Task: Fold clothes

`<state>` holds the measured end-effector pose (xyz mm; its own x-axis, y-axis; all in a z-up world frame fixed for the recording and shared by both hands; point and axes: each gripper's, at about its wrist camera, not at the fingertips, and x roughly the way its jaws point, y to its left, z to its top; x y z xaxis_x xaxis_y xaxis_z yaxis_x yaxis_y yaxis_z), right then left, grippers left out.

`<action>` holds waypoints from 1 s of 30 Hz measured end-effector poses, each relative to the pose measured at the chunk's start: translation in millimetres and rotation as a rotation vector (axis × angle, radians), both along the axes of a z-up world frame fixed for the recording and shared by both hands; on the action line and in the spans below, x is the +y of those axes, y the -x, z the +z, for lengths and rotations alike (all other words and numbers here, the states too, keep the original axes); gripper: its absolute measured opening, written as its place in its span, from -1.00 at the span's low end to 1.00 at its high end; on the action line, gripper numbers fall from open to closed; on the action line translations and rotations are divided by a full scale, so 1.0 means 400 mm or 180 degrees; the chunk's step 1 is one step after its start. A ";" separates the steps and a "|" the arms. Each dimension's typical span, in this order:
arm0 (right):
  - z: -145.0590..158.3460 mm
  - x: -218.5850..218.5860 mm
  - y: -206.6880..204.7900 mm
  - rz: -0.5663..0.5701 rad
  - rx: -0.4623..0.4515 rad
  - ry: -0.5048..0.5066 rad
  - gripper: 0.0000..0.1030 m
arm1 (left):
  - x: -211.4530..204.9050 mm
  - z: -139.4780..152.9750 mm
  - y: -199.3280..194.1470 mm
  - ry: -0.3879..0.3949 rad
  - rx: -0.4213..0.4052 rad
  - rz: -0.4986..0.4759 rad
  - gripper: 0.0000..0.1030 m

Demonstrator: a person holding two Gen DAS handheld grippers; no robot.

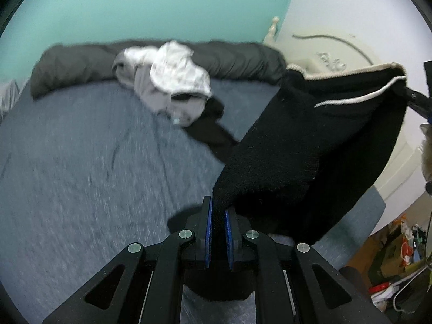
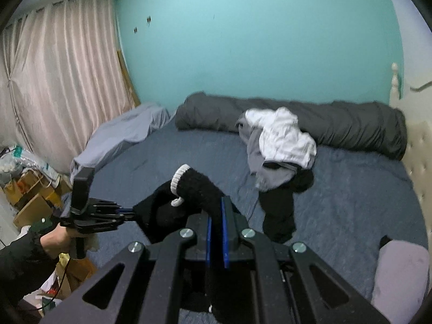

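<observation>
Black knitwear [image 1: 310,145] with pale trim hangs stretched between my left tongs [image 1: 218,216] and right tongs [image 2: 215,210], both clamped on its edges, above the near side of the bed [image 1: 94,162]. I'd keep it taut and level, then lower it flat, short of the unfolded pile [image 2: 278,145] farther along the bed.

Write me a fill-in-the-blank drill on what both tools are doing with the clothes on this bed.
1. Both the left tool and the right tool are shut on the same ____ knit garment.
2. The garment's trim is ____ in color.
3. The pile of unfolded clothes lies on the ____ bedsheet.
4. Behind the pile lies a rolled dark ____ duvet.

Missing words: black; white; blue; grey
</observation>
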<state>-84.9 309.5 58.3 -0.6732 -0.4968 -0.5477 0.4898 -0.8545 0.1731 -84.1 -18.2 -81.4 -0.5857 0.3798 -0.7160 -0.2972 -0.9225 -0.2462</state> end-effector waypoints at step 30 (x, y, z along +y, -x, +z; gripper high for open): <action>-0.114 -0.082 0.029 0.0037 -0.0380 -0.0016 -0.89 | 0.103 -0.080 -0.046 -0.0106 0.0119 0.0781 0.17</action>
<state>-96.6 276.7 12.7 -0.5974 -0.5011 -0.6261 0.4757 -0.8500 0.2264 -65.7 23.0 -113.6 -0.6891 0.2460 -0.6817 -0.0749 -0.9598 -0.2706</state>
